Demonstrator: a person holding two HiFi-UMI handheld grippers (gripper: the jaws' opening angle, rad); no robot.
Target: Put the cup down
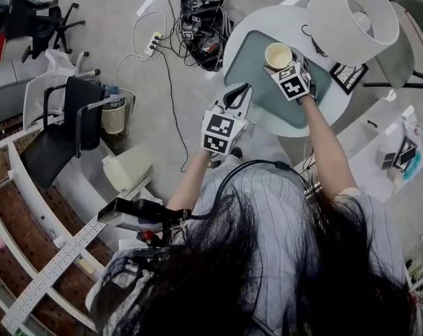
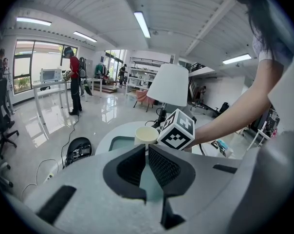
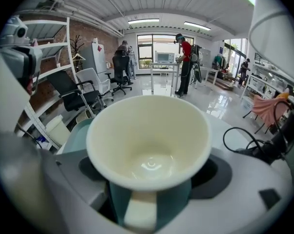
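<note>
An empty cream cup (image 1: 278, 55) is held upright over the teal mat (image 1: 257, 89) of a round white table (image 1: 248, 26). My right gripper (image 1: 285, 67) is shut on the cup (image 3: 149, 143), whose open mouth fills the right gripper view. Its base is hidden, so contact with the mat cannot be told. My left gripper (image 1: 238, 96) hovers at the table's near edge, jaws almost together, nothing between them. In the left gripper view the cup (image 2: 146, 135) and the right gripper's marker cube (image 2: 177, 130) sit just beyond the left gripper (image 2: 147, 152).
A large white lamp shade (image 1: 351, 21) stands at the table's far right, with a black cable (image 3: 256, 143) near it. On the floor lie a black bag with cables (image 1: 201, 16) and a power strip (image 1: 153, 43). A black chair (image 1: 61, 135) stands left.
</note>
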